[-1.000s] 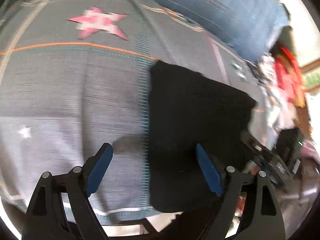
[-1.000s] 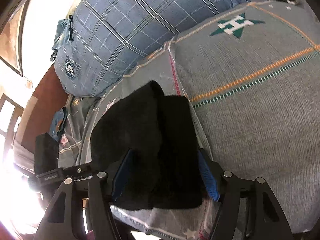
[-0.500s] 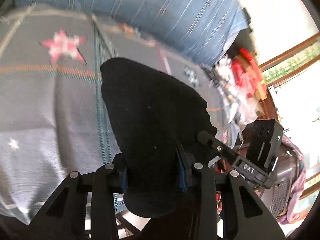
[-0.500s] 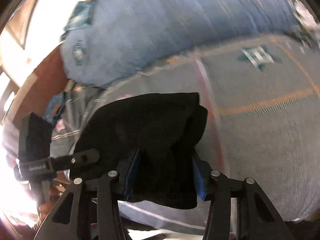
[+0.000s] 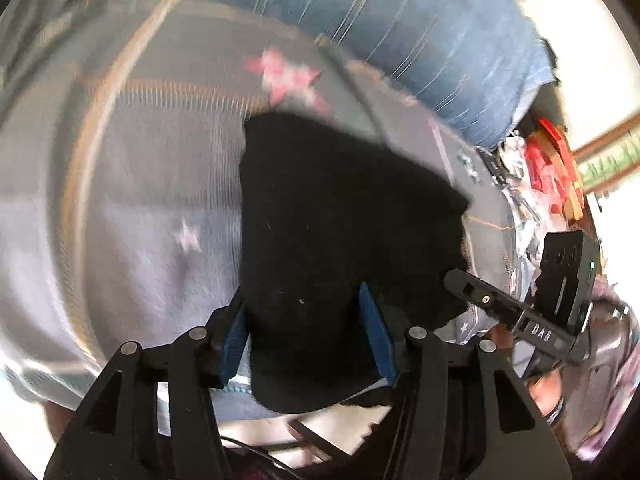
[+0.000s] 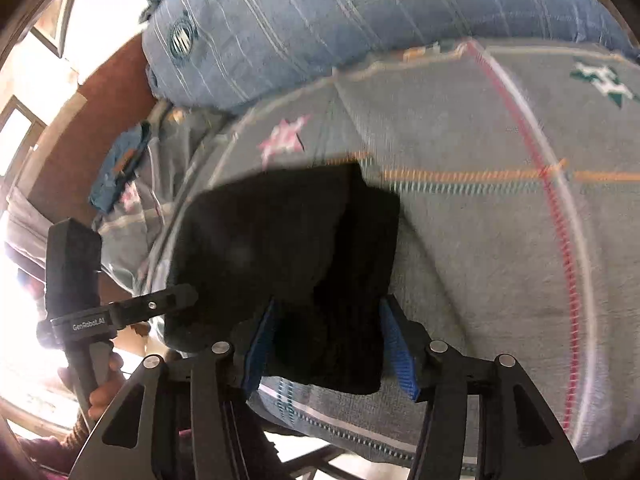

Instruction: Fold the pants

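Since half a second ago, both views have swung so that more of the grey patterned bedspread (image 5: 132,200) shows beyond the cloth, and the pink star (image 5: 286,78) now sits just past the far edge of the fold; a second ago the left jaws stood spread and empty over the bed.

At this moment the folded black fleece pants (image 5: 340,216) hang as a thick bundle over the near edge of the bed. The left gripper (image 5: 307,334) has its blue-padded jaws pinching the near edge of the bundle, and the right gripper (image 6: 330,342) pinches the same near edge at its other corner, where a second layer overlaps. Each tool shows in the other's view, so the two holds are near one another. A large blue checked pillow (image 6: 360,28) lies at the far side of the bed.

The pants look soft, light and limp, with a fuzzy nap that should grip the pads well. Being several layers thick, the bundle will likely sag and slide open unless every layer is caught. The best holds seem to be the two near corners, deep enough to trap all layers.
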